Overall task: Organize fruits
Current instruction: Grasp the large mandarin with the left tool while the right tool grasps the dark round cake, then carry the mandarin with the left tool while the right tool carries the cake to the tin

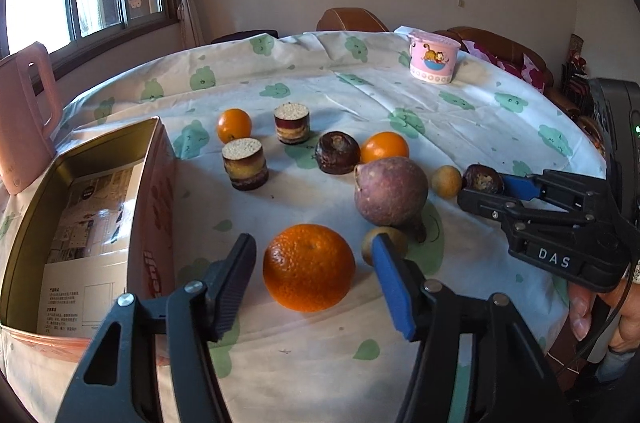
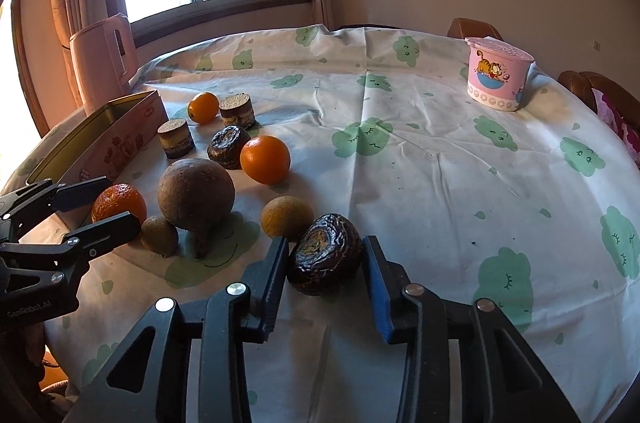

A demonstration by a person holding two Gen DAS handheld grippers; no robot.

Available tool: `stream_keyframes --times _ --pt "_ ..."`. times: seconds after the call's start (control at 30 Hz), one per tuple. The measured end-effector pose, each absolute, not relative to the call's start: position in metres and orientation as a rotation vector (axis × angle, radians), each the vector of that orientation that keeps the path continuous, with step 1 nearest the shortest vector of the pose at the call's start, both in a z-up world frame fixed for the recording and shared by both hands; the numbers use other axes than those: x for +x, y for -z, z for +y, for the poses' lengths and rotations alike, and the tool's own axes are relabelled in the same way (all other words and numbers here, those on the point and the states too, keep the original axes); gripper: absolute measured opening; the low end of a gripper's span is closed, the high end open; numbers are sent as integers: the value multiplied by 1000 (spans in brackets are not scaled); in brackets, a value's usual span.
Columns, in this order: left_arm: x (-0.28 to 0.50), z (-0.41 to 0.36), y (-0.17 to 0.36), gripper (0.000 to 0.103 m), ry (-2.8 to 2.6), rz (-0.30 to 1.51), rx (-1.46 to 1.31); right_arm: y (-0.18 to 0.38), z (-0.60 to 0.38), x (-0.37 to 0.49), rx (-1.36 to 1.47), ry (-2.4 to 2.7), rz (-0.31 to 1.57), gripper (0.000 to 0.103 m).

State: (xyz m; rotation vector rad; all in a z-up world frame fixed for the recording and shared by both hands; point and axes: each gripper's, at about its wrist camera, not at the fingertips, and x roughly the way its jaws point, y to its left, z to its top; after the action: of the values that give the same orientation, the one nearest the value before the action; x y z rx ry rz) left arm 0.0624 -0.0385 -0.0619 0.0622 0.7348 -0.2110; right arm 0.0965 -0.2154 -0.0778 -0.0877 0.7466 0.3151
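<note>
A large orange (image 1: 308, 267) lies on the tablecloth between the fingers of my left gripper (image 1: 313, 241). Small gaps show on both sides of it, so the gripper is open. In the right wrist view, the pads of my right gripper (image 2: 325, 243) press both sides of a dark wrinkled fruit (image 2: 324, 259) that rests on the cloth. The left wrist view shows the same grip at the right, with the right gripper (image 1: 480, 189) on the dark fruit (image 1: 482, 179). An open tin box (image 1: 156, 191) stands left of the orange, with only printed paper inside.
A big purple-brown fruit (image 1: 390, 191), two small oranges (image 1: 234, 125) (image 1: 384, 147), another dark fruit (image 1: 337, 151), two cut cylinder pieces (image 1: 245, 163) and small tan fruits (image 1: 446, 181) lie close together. A pink cup (image 1: 434, 57) stands far back. A pink jug (image 1: 24, 115) is behind the box.
</note>
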Motion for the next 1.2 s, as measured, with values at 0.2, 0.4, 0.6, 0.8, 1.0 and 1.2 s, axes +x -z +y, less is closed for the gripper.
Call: stream_keyframes --times 0.2,0.4,0.6,0.8,1.0,1.2 --pt "66 -31 64 48 236 751 7 76 -218 95 -74 -326 735 36" --pt "60 -30 60 48 232 703 9 71 -220 88 -64 -314 658 36" --pt "51 -29 55 48 186 630 21 69 -218 84 -79 -307 610 36" --pt "46 -28 52 48 153 576 24 67 -219 77 -80 -312 560 36" --pt "40 -29 50 48 116 522 41 65 -219 72 -82 -318 520 36" --pt "36 -29 49 48 100 496 43 65 -220 69 -87 -320 499 36"
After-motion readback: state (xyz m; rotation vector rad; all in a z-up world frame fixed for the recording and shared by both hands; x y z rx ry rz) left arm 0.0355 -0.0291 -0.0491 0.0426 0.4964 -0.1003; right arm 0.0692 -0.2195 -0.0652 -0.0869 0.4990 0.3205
